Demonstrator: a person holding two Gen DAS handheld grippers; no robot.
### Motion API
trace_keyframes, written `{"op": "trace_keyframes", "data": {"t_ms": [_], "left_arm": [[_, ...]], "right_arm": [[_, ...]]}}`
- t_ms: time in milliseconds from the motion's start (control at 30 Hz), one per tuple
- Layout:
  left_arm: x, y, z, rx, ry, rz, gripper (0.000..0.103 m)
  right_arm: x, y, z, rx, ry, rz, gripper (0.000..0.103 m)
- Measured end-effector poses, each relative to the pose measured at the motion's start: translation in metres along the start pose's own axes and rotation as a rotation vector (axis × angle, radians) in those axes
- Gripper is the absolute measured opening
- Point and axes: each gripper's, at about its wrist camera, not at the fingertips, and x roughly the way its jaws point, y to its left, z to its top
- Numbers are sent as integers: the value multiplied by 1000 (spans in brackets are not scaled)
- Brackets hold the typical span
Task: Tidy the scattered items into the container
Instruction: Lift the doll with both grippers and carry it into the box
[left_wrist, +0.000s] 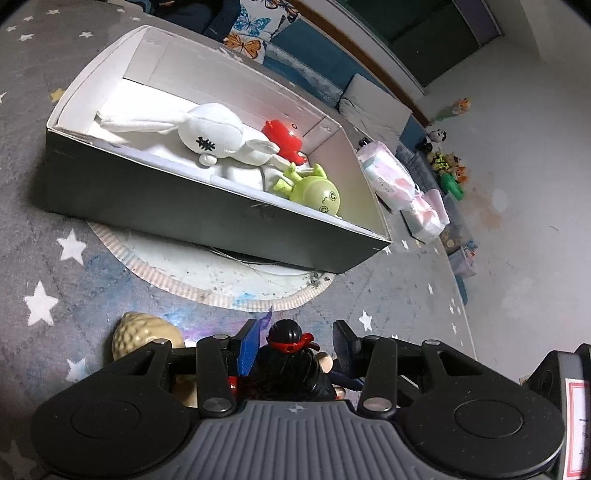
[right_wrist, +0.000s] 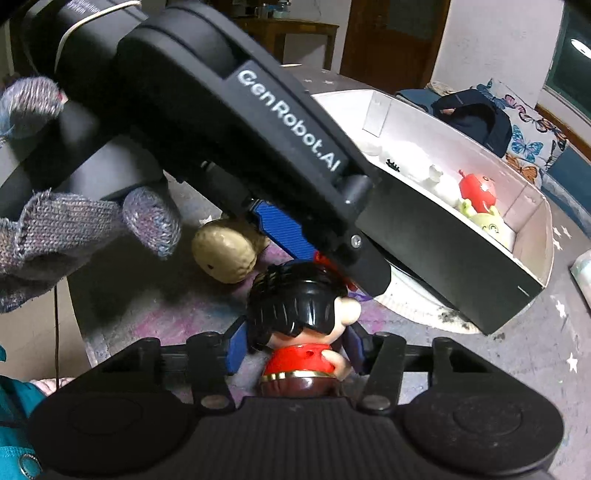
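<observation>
The black-haired figurine (right_wrist: 299, 317) stands on the star-patterned rug (left_wrist: 44, 258), just in front of the box (left_wrist: 207, 206), and both tools meet on it. The right gripper (right_wrist: 295, 347) has its jaws nearly shut on the red body, the blue pads pressing both sides, probably to lift it into the box. The left gripper (left_wrist: 295, 343) brackets the head from the other side; its jaws look close, but whether they press I cannot tell. The left tool covers much of the right view. A beige toy (right_wrist: 225, 254) lies beside, half hidden. The figurine's lower part is not visible.
</observation>
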Motion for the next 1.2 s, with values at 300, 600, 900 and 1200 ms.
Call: {"op": "trace_keyframes", "data": {"t_ms": [300,600,900,1200], "left_arm": [[-6,-2,-5,1,-4,-8,46],[-32,-30,19,78,-93,-48,45],[-39,-63,99,172,-215,-15,45],[12,-37,152,158,-201,40,45]], "right_arm": [[-14,-7,-6,113,-52,-12,53],[-52,-17,15,132,-160,-69,53],[-60,-68,73,176,-299,-141,53],[-9,-124,103,300,-264,-114,53]]}}
